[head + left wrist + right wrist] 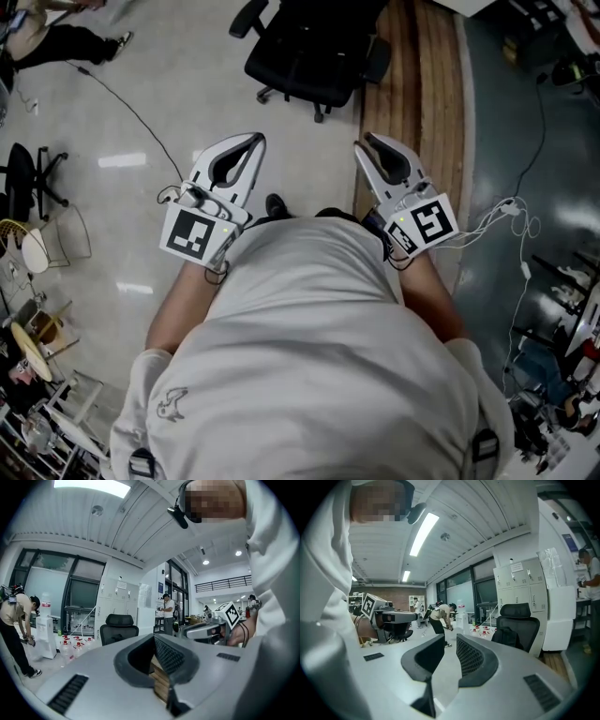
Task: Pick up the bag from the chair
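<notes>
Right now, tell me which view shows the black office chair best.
Right gripper view: the office chair faces the camera, largest. Head view shows it from above, cropped; left gripper view shows it small, base hidden.

Bright ceiling strip light point(423, 531); floor point(122, 160) glare; fisheye edges dark, perhaps soft.

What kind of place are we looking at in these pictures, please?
Probably an open-plan office or lab workspace: a black office chair, white cabinets along the wall, and long ceiling lights overhead.
</notes>
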`<state>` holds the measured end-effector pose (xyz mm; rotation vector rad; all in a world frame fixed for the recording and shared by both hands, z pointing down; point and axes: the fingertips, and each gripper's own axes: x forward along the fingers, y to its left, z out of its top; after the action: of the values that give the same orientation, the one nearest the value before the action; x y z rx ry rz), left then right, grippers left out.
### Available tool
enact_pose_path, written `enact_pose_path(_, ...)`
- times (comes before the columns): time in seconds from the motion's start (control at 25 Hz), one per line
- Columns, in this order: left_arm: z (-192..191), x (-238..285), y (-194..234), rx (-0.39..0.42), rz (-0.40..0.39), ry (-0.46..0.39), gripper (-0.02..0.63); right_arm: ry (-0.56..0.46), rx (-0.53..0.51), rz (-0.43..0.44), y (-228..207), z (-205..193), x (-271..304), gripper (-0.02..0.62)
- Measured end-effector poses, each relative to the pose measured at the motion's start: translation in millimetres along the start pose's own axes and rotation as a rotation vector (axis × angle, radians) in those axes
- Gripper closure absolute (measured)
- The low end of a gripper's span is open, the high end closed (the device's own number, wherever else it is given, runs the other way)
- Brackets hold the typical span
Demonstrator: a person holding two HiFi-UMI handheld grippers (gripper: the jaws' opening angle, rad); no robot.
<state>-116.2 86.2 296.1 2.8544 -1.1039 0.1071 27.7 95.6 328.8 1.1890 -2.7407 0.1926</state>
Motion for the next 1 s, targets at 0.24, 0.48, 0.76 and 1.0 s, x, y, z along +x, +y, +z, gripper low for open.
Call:
enact_pose_path(0.24, -1.5, 8.4, 28.4, -0.012, 0.020, 0.016, 0.599, 0.006, 0.015, -0.014, -13.0, 0.2, 21.2, 0.516)
enact_pose_path(0.48, -2.6, 42.5, 49.4, -0.008, 0.031, 0.021, 0.599, 0.009, 0.025, 0.005, -51.7, -2.8, 43.0, 0.517)
enact_pose_path(0.76, 5.7, 95.8, 86.2, -0.005, 0.067, 0.013, 0.599, 0.003, 0.020, 0.040, -110.2, 9.4, 83.1, 0.517)
enact_pose_path(1.0, 26.5, 152.9, 109.0, 0.005, 0.069, -0.024, 0.600, 0.007, 0.005, 0.072, -161.8, 18.8, 114.6, 0.516)
